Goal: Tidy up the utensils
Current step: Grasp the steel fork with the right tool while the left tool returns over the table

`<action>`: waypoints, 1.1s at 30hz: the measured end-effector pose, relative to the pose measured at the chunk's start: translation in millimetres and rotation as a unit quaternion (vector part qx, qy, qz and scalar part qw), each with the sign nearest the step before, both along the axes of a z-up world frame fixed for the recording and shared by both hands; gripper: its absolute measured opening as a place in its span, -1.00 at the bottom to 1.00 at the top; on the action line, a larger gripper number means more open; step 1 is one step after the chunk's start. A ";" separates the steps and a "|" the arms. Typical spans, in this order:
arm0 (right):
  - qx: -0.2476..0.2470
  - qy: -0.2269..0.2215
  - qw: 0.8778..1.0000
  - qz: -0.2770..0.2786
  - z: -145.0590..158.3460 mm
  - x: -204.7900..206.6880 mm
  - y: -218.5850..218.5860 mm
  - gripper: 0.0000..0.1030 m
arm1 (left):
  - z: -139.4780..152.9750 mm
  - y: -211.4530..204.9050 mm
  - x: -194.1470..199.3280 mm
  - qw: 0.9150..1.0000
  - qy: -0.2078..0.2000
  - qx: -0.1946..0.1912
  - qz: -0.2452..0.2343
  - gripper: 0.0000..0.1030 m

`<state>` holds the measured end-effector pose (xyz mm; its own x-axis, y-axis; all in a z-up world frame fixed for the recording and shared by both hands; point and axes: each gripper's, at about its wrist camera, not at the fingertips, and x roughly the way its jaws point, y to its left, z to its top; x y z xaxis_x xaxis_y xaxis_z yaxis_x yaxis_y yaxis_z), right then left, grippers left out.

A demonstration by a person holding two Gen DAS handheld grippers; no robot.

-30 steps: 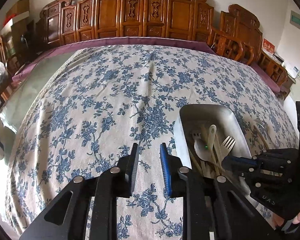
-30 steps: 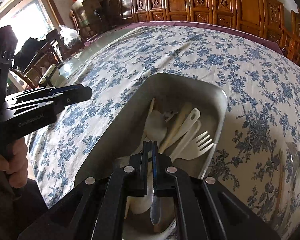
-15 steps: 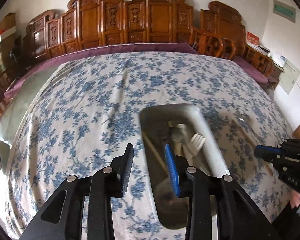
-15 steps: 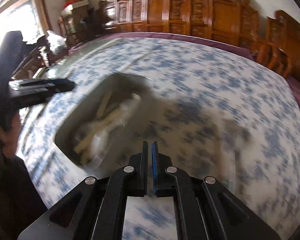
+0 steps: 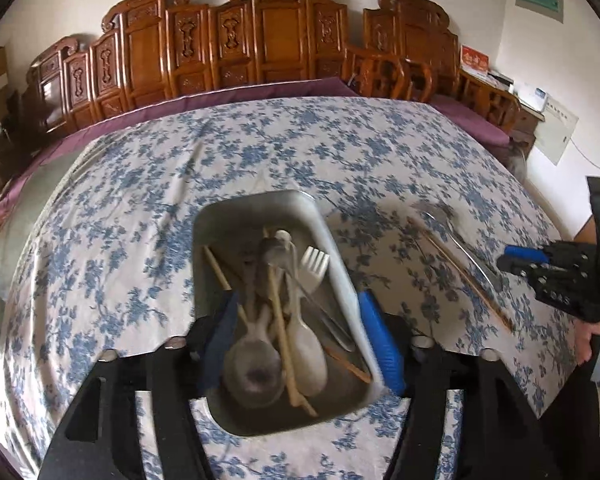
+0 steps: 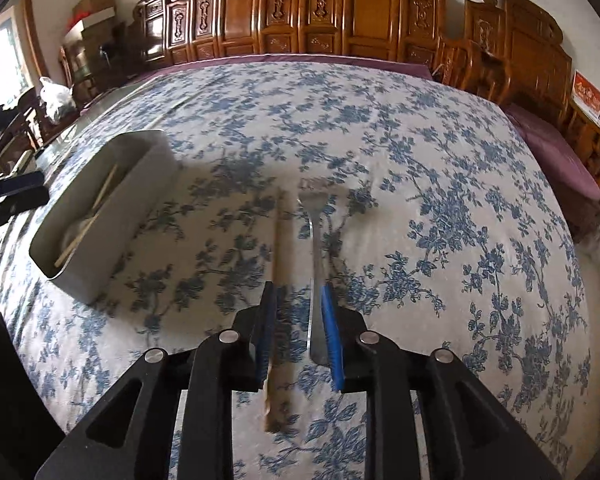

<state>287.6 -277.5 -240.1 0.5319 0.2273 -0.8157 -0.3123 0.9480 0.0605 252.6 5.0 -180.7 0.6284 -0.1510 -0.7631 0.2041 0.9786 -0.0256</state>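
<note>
1. While the left wrist view looks down on the flowered tablecloth point(image 5: 148, 216), the left gripper point(image 5: 300, 336) hangs over the metal tray point(image 5: 320, 216) with its jaws wide apart; they have just been opening, and they hold nothing. In the tray lie a white plastic fork point(image 5: 314, 264), a white spoon point(image 5: 306, 350), a metal spoon point(image 5: 254, 372) and wooden chopsticks point(image 5: 280, 320), all heaped together. To the right of the tray, on the cloth, a single chopstick point(image 5: 460, 274) and a metal fork point(image 5: 456, 236) lie side by side. The right gripper point(image 5: 520, 258) shows at the right edge, near their closer ends, with a hand point(image 5: 598, 338) below it

2. In the right wrist view, the right gripper point(image 6: 298, 336) is partly open; its jaws have just been opening and they press on nothing. The single chopstick point(image 6: 278, 240) and the metal fork point(image 6: 318, 248) lie on the cloth under it, the chopstick by the left finger and the fork handle by the right finger. The metal tray point(image 6: 100, 232) stands well apart to the left
</note>
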 end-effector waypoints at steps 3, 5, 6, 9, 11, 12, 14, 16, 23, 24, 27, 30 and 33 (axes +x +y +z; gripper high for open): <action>0.000 0.006 1.000 0.002 -4.4 8.4 0.4 -0.50 | -1.4 -8.2 -2.1 1.000 0.002 -0.007 -0.006 0.41; -0.006 0.007 1.000 0.004 -6.8 17.0 2.6 -0.50 | -2.1 -14.4 -2.3 1.000 0.003 -0.009 -0.009 0.48; -0.008 0.010 1.000 0.006 -8.7 23.3 4.0 -0.50 | -2.7 -17.2 -1.9 1.000 0.004 -0.010 -0.010 0.52; -0.009 0.017 1.000 0.011 -13.0 40.2 7.8 -0.50 | -3.8 -26.2 -1.4 1.000 0.005 -0.010 -0.016 0.57; -0.013 0.021 1.000 0.015 -16.2 52.7 11.4 -0.50 | -4.1 -31.7 -1.3 1.000 0.005 -0.007 -0.017 0.57; -0.015 0.021 1.000 0.017 -17.3 58.0 13.2 -0.50 | -4.7 -35.0 -0.8 1.000 0.006 -0.006 -0.019 0.57; -0.019 0.022 0.999 0.020 -18.6 66.4 16.2 -0.50 | -6.4 -41.1 0.0 1.000 0.009 -0.004 -0.023 0.57; -0.025 0.032 0.999 0.022 -23.6 77.0 18.8 -0.50 | -7.6 -46.4 0.0 1.000 0.010 0.002 -0.025 0.57; -0.052 0.052 0.997 0.039 -32.5 84.9 21.1 -0.59 | -6.5 -64.6 1.1 0.999 0.012 0.004 -0.031 0.57; -0.049 0.057 0.996 0.043 -30.8 83.9 19.1 -0.83 | -6.2 -67.0 1.0 0.999 0.013 0.004 -0.032 0.57; -0.032 0.066 0.997 0.035 -27.3 77.1 7.0 -0.85 | -6.7 -77.9 0.9 0.999 0.018 0.003 -0.037 0.57; -0.031 0.060 0.997 0.030 -20.2 56.0 -13.4 -0.85 | -7.4 -92.5 -0.9 0.999 0.018 0.003 -0.046 0.57; -0.021 0.051 0.998 0.022 -10.8 33.1 -34.3 -0.85 | -10.8 -107.5 -3.9 0.998 0.022 0.001 -0.054 0.57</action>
